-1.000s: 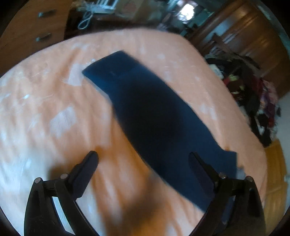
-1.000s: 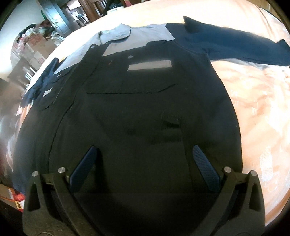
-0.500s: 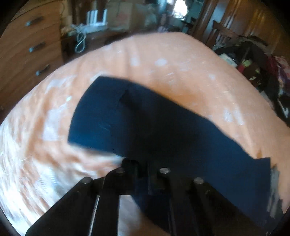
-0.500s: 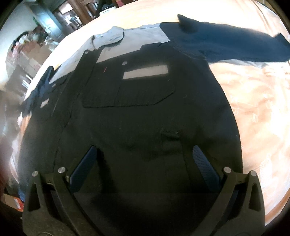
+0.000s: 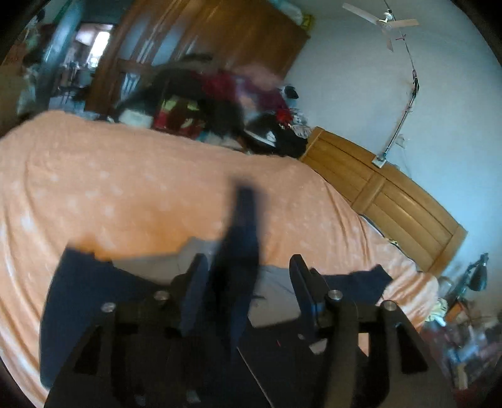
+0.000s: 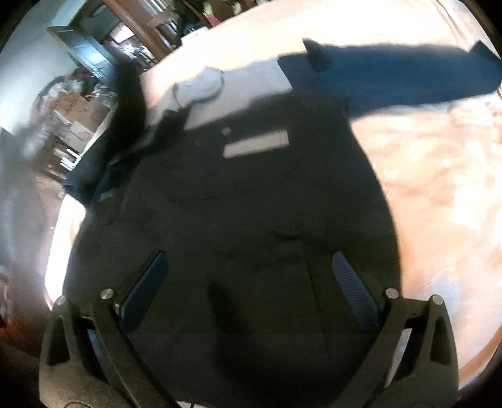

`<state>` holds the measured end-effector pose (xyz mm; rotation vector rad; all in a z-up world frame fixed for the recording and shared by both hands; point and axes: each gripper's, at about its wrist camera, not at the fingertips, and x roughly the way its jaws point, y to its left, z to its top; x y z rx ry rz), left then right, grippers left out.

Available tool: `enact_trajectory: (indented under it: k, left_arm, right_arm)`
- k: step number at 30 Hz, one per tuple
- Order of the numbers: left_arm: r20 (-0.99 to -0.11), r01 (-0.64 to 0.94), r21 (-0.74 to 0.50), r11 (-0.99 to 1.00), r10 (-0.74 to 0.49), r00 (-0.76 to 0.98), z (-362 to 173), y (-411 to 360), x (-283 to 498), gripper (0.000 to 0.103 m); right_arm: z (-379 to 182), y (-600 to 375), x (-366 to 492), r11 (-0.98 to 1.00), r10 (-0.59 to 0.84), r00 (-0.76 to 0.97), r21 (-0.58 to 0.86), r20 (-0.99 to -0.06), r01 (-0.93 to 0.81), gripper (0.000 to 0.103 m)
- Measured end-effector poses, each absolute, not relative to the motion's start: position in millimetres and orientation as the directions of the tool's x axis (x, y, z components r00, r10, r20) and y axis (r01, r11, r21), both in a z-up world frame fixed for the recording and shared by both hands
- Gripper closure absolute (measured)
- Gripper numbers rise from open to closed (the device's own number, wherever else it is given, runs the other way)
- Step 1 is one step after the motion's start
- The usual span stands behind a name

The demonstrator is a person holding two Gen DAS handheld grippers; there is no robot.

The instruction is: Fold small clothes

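Bed w/ peach-orange dotted sheet [image 5: 125,194] fills most of both views. In your left wrist view it runs from left edge to lower right; in right wrist view it shows along top and right side.

Dark navy button-up work shirt w/ light grey yoke and collar [image 6: 238,194] lies flat on the bed, front up, taking the centre of right wrist view. Collar sits upper left of centre, pale chest stripe just below it. One long navy sleeve [image 6: 392,78] stretches flat across upper right of frame, lying on the sheet. The other sleeve [image 5: 241,244] is lifted: in left wrist view it rises as a blurred dark strip in lower centre; in right wrist view it's a blurred dark shape at upper left, above the shoulder.

Your left gripper [image 5: 248,282] at bottom centre of its frame: fingers partly parted, lifted sleeve hangs betw. them, close to the left-hand finger. Too blurred — can't tell if the cloth is pinched or loose.

Your right gripper [image 6: 251,292] at bottom of its frame: fingers spread wide, nothing in them, over the shirt's lower body; can't tell if tips touch the cloth.

Wooden headboard [image 5: 392,201] right of centre in left wrist view. Heap of dark and red clothes [image 5: 213,103] behind the bed, upper centre. White ceiling fan [image 5: 382,22] upper right.
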<state>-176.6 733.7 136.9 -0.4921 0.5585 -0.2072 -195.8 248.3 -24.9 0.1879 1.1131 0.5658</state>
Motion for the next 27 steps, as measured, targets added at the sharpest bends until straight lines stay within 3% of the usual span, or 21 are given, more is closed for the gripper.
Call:
enact_trajectory:
  k: [5,8,12,18,23,26,27]
  left_arm:
    - [-0.597,-0.255,-0.592,0.764,-0.203,0.776,36,782,-228,0.044]
    - [-0.643,-0.382,-0.615,0.69,-0.159,0.749,-7,803,-255,0.045]
    - [-0.596,-0.393,-0.665,0.635,-0.136,0.791,-26,808,-270,0.045]
    - [-0.586,-0.401,-0.689,0.603,-0.138,0.798,-43,808,-272,0.045]
    - [-0.582,-0.399,-0.688,0.606,-0.133,0.802,-48,815,-281,0.045]
    - [-0.583,-0.4,-0.688,0.606,-0.132,0.802,-44,816,-281,0.045]
    - [-0.582,-0.399,-0.689,0.606,-0.134,0.802,-44,816,-281,0.045]
  right_arm:
    - [8,263,-182,0.787,0.597,0.336,0.45,-0.729,-0.422,0.001]
    - [9,292,-147,0.753,0.638,0.341,0.468,-0.69,-0.462,0.008]
    - [-21,342,-85,0.683,0.712,0.228,0.58,-0.664,-0.445,0.037]
    - [-65,394,-27,0.737,0.632,0.153,0.528,-0.76,-0.423,0.039]
    - [-73,403,-18,0.727,0.654,0.156,0.558,-0.74,-0.399,0.038]
    - [-73,412,-19,0.697,0.682,0.132,0.584,-0.72,-0.416,0.066]
    - [-72,412,-18,0.695,0.681,0.128,0.582,-0.721,-0.423,0.087]
